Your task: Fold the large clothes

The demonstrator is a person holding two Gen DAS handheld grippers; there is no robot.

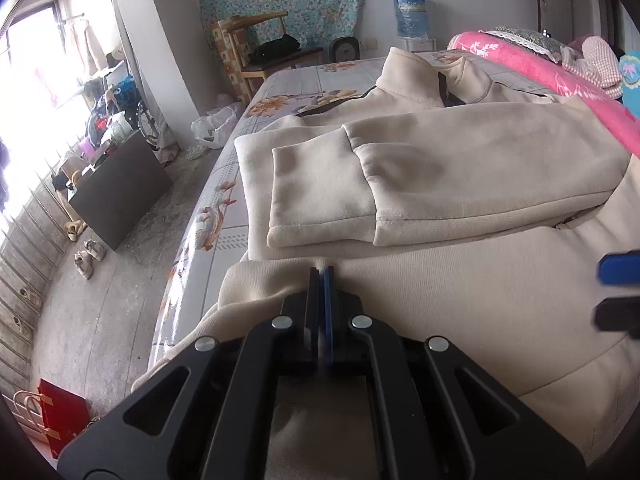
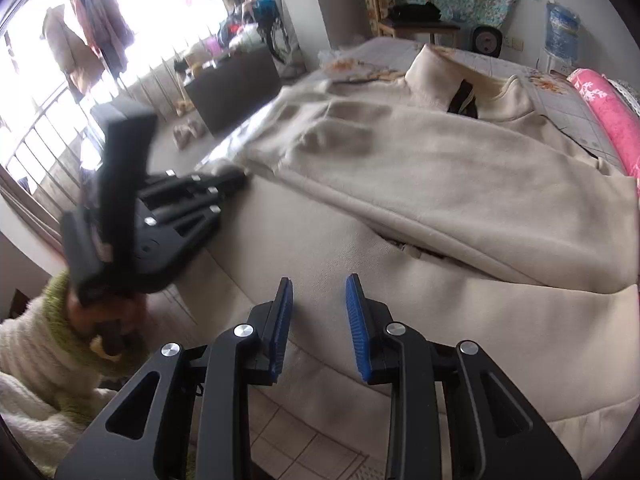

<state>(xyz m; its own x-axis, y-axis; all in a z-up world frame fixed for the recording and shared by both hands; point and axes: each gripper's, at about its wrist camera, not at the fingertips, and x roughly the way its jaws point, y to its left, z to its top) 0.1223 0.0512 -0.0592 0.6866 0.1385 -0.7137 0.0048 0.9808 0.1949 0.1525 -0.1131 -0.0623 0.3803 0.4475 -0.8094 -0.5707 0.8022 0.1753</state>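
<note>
We judge the thick, floppy jacket [image 1: 460, 184] needs hem grips: our left gripper [image 1: 322, 276] pinches its hem, the right gripper [image 2: 318, 312] spread above it.

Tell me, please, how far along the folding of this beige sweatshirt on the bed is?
Done: both sleeves lie folded across the beige sweatshirt's chest. In hand: the left gripper is shut on the hem, pulled up over the body, while the right gripper stands open above the fabric, nothing between its pads. Left: flattening that bottom fold and probably folding once more toward the collar.
</note>
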